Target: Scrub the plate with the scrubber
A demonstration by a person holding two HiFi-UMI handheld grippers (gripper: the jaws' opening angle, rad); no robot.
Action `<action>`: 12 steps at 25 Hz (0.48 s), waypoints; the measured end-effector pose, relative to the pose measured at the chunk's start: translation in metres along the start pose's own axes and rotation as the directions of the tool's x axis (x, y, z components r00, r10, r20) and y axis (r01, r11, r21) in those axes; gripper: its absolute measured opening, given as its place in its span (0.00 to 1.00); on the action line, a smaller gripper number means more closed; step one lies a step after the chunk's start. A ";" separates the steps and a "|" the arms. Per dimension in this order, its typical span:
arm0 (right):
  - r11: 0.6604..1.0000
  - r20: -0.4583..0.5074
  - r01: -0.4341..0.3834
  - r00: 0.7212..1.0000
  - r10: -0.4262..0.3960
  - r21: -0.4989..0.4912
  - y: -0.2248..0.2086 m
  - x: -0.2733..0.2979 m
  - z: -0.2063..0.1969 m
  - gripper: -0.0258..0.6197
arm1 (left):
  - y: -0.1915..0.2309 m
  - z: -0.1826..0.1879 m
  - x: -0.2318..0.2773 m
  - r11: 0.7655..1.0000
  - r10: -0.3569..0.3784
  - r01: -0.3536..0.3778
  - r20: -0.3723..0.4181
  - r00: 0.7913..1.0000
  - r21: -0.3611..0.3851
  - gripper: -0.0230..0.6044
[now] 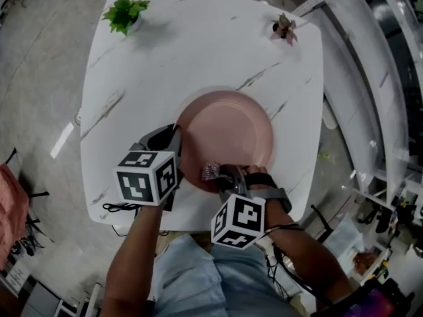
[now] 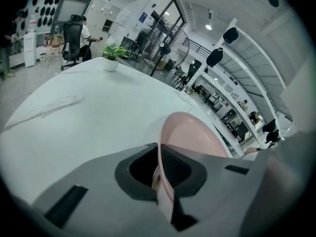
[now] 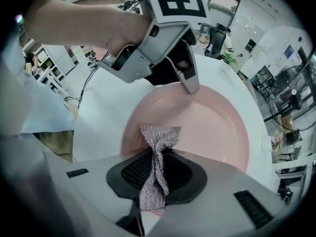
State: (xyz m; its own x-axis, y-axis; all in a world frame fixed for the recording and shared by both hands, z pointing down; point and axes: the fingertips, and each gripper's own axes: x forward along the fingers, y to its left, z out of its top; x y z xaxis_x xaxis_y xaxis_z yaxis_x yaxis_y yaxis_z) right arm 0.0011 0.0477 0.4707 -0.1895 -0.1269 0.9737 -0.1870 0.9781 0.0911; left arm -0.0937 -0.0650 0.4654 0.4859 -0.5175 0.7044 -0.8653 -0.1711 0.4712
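Scrubber (image 3: pixel 157 147) sits pinched in your right gripper (image 3: pixel 157 177) at the near rim of the pink plate (image 3: pixel 212 127), whose bowl lies straight ahead; your left gripper (image 2: pixel 164 176) clamps its left rim, by the near edge of the tabletop (image 1: pixel 198 38).

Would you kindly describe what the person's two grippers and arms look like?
Left gripper and right gripper are grey with black ribbed jaw pads; each carries a white cube of black square markers. Black cables trail from both. Forearms wear no sleeves.
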 end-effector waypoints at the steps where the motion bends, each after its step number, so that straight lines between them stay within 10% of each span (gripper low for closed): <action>1: 1.000 -0.014 0.001 1.000 -0.001 0.013 -0.002 -0.001 -0.007 0.17 | 0.000 0.000 0.000 1.000 0.000 0.000 0.000 1.000 0.002 0.06; 12: 0.982 -0.142 0.099 0.987 -0.076 0.161 -0.053 -0.003 -0.053 0.17 | 0.000 -0.001 -0.001 1.000 0.003 -0.003 -0.014 1.000 0.002 0.06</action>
State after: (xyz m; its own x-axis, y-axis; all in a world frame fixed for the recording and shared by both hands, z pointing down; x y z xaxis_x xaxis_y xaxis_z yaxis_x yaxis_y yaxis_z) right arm 0.0624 0.0050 0.4736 -0.0356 -0.1765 0.9837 -0.3580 0.9212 0.1523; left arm -0.0944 -0.0637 0.4654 0.4853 -0.5062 0.7129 -0.8668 -0.1715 0.4683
